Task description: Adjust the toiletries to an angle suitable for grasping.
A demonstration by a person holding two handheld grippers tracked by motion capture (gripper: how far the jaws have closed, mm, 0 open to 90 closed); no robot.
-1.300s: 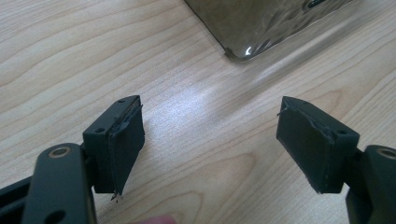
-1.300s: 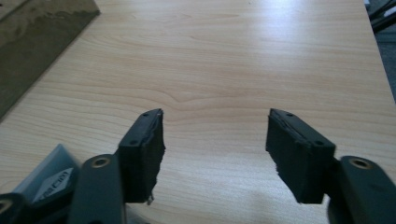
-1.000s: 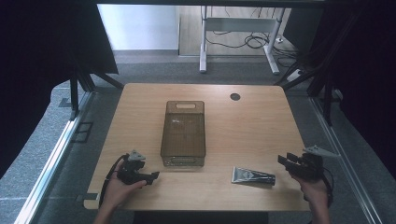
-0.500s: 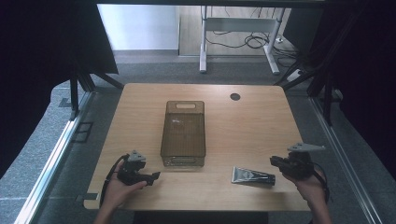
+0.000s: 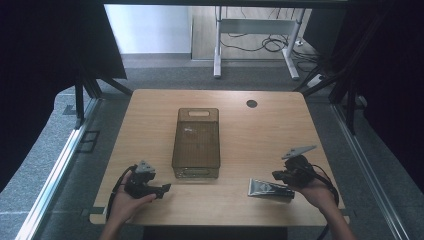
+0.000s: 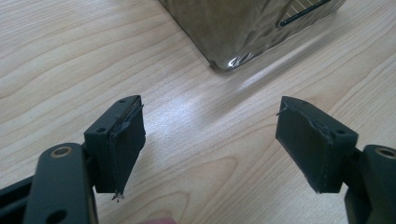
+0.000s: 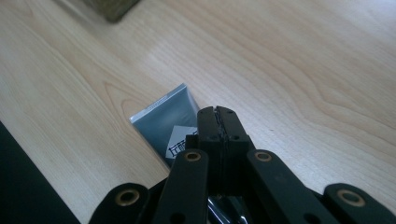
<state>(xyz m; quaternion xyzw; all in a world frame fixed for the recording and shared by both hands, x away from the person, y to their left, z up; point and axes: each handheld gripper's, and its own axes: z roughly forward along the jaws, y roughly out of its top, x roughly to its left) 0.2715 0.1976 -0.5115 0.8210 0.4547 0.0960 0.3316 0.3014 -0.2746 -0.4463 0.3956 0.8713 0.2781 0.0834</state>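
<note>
Grey tube (image 7: 164, 125) just under right gripper (image 7: 218, 110)

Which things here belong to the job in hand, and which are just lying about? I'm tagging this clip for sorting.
In the job:
- grey tube, flat on the table under the right gripper, whose jaws are shut with nothing between them
- smoky plastic bin, mid-table
- left gripper, open near the bin's corner

Lying about:
- cable hole in the table
- desk frame and cables on the floor behind
</note>
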